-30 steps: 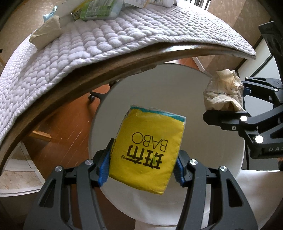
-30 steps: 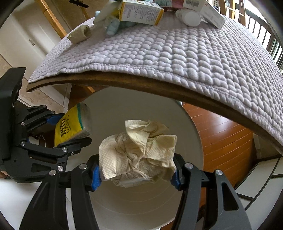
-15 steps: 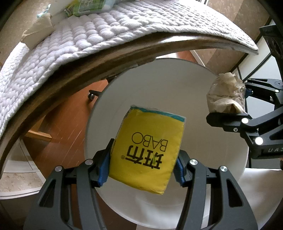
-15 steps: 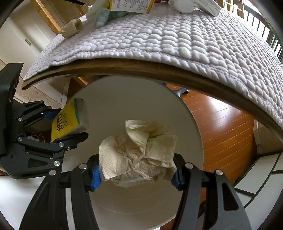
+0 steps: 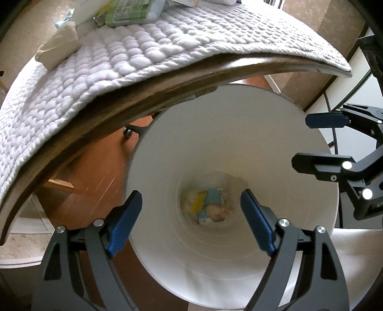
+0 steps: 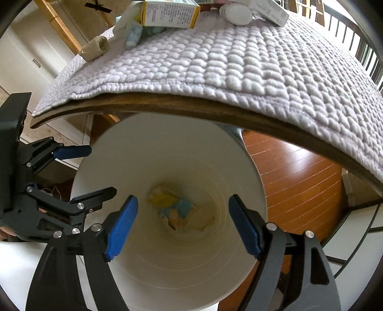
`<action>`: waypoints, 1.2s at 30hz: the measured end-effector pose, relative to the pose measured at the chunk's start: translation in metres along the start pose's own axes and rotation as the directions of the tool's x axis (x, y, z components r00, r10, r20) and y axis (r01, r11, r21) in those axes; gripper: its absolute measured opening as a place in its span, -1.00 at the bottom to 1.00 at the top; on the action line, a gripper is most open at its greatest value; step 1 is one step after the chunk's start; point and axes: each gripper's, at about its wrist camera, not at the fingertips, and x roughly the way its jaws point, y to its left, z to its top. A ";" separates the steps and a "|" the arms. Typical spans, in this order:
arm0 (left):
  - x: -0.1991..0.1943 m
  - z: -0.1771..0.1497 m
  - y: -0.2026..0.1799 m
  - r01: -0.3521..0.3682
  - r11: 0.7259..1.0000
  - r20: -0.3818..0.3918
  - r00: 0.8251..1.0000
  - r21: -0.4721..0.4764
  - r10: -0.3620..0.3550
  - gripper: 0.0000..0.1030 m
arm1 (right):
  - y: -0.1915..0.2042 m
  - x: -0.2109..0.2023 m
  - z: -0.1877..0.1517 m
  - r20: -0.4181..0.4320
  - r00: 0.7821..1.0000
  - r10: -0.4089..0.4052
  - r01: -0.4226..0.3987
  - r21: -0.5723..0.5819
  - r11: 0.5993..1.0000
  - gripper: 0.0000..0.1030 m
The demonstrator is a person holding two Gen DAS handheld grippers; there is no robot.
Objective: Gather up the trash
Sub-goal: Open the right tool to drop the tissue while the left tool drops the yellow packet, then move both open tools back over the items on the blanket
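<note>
Both tongs, left [image 5: 189, 215] and right [image 6: 182, 221], are opening empty above white bin [image 5: 239, 114]; you're positioning over mouth so trash [image 5: 208, 205] is landing inside.

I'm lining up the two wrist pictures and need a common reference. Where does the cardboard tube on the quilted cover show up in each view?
Left wrist view: the cardboard tube lies at the upper left, on the far edge of the quilted cover.
Right wrist view: the tube also lies at the upper left, left of a printed carton.
Shared landmark: the white bin under the table's edge, at the centre of both views.
</note>
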 end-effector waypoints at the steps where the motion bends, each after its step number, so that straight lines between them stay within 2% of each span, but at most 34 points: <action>1: -0.003 -0.001 0.001 0.002 1.000 0.004 1.000 -0.004 -0.002 0.67 | 0.000 -0.003 0.001 0.004 1.000 -0.001 0.001 -0.003 1.000 0.50; 4: -0.020 -0.002 0.003 0.009 1.000 0.024 1.000 0.000 -0.009 0.67 | 0.005 -0.024 0.005 0.045 0.999 -0.004 0.006 -0.037 0.999 0.50; 6: -0.041 -0.002 0.004 0.022 1.000 0.063 0.998 0.020 -0.024 0.67 | 0.009 -0.042 0.006 0.086 0.996 -0.005 0.012 -0.072 0.997 0.62; 7: -0.049 -0.002 0.004 0.031 0.999 0.078 0.996 0.029 -0.033 0.68 | 0.014 -0.058 0.008 0.133 0.991 -0.010 0.024 -0.103 0.994 0.73; 9: -0.073 0.001 0.004 0.054 0.997 0.138 0.989 0.054 -0.061 0.86 | 0.018 -0.077 0.011 0.201 0.979 -0.028 0.055 -0.130 0.990 0.85; 12: -0.100 0.010 0.002 0.036 0.997 0.241 0.969 0.061 -0.050 0.97 | 0.017 -0.104 0.024 0.337 0.935 -0.106 0.155 -0.121 0.980 0.92; 14: -0.114 0.020 0.010 -0.014 1.000 0.317 0.949 0.026 0.005 0.97 | 0.007 -0.117 0.035 0.419 0.892 -0.168 0.212 -0.060 0.975 0.92; 15: -0.118 0.025 0.016 -0.045 0.999 0.347 0.937 -0.008 0.045 0.97 | -0.002 -0.121 0.040 0.438 0.882 -0.173 0.209 -0.037 0.977 0.92; 17: -0.117 0.037 0.030 -0.059 0.996 0.355 0.932 -0.061 0.077 0.97 | -0.013 -0.120 0.058 0.420 0.889 -0.180 0.197 0.003 0.980 0.92; 18: -0.114 0.045 0.040 -0.059 0.993 0.338 0.937 -0.101 0.090 0.97 | -0.017 -0.118 0.065 0.412 0.892 -0.187 0.200 0.012 0.980 0.92; 21: -0.112 0.057 0.062 -0.012 0.983 0.336 0.939 -0.183 0.074 0.97 | -0.033 -0.115 0.086 0.435 0.874 -0.216 0.229 0.023 0.973 0.92; 22: -0.110 0.061 0.070 0.011 0.978 0.337 0.939 -0.210 0.061 0.97 | -0.035 -0.115 0.093 0.439 0.874 -0.208 0.222 0.021 0.975 0.92; 24: -0.104 0.073 0.086 0.003 0.969 0.321 0.944 -0.248 0.079 0.97 | -0.042 -0.110 0.107 0.438 0.877 -0.199 0.208 0.028 0.978 0.92; 29: -0.089 0.077 0.106 -0.045 0.957 0.293 0.947 -0.287 0.132 0.97 | -0.065 -0.093 0.139 0.412 0.891 -0.193 0.181 0.069 0.981 0.92; 36: -0.066 0.096 0.120 -0.041 0.946 0.275 0.952 -0.322 0.135 0.97 | -0.087 -0.063 0.173 0.368 0.907 -0.204 0.183 0.091 0.979 0.92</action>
